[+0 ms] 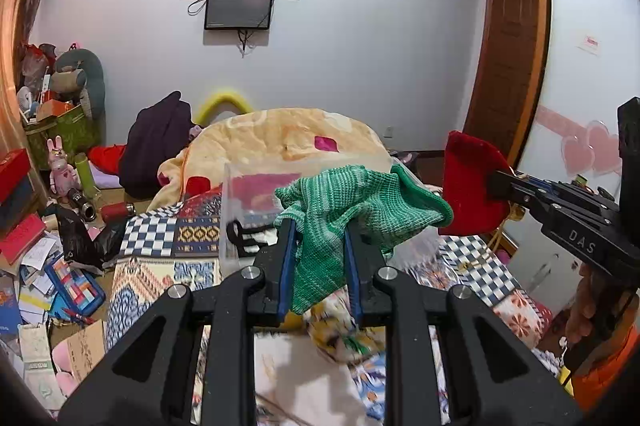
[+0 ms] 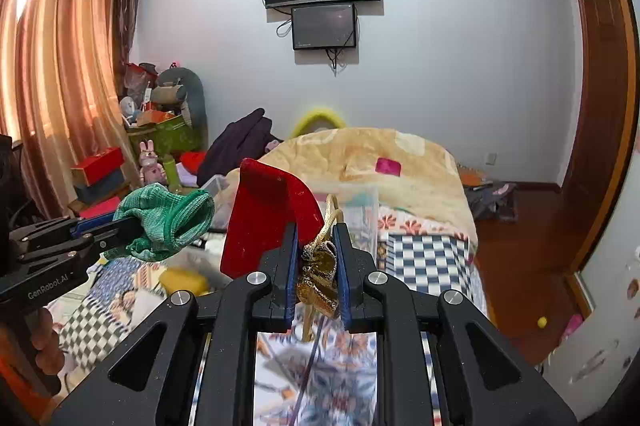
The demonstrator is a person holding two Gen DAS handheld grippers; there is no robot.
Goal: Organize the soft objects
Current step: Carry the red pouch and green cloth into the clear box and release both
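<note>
My left gripper (image 1: 320, 238) is shut on a green knitted cloth (image 1: 360, 202) and holds it in the air above the patterned bed (image 1: 160, 266). The cloth also shows in the right wrist view (image 2: 172, 222). My right gripper (image 2: 318, 242) is shut on a red velvet pouch (image 2: 264, 218) by its gold drawstring end (image 2: 320, 274), also lifted over the bed. The pouch shows at the right of the left wrist view (image 1: 468, 186), level with the green cloth. A clear plastic box (image 1: 248, 210) stands on the bed just beyond both grippers.
A beige blanket (image 1: 280, 142) is heaped at the far end of the bed, with dark clothes (image 1: 160, 142) beside it. The floor at the left holds papers, boxes and toys (image 1: 60, 266). A wooden door (image 2: 600, 106) and wooden floor (image 2: 520, 246) are at the right.
</note>
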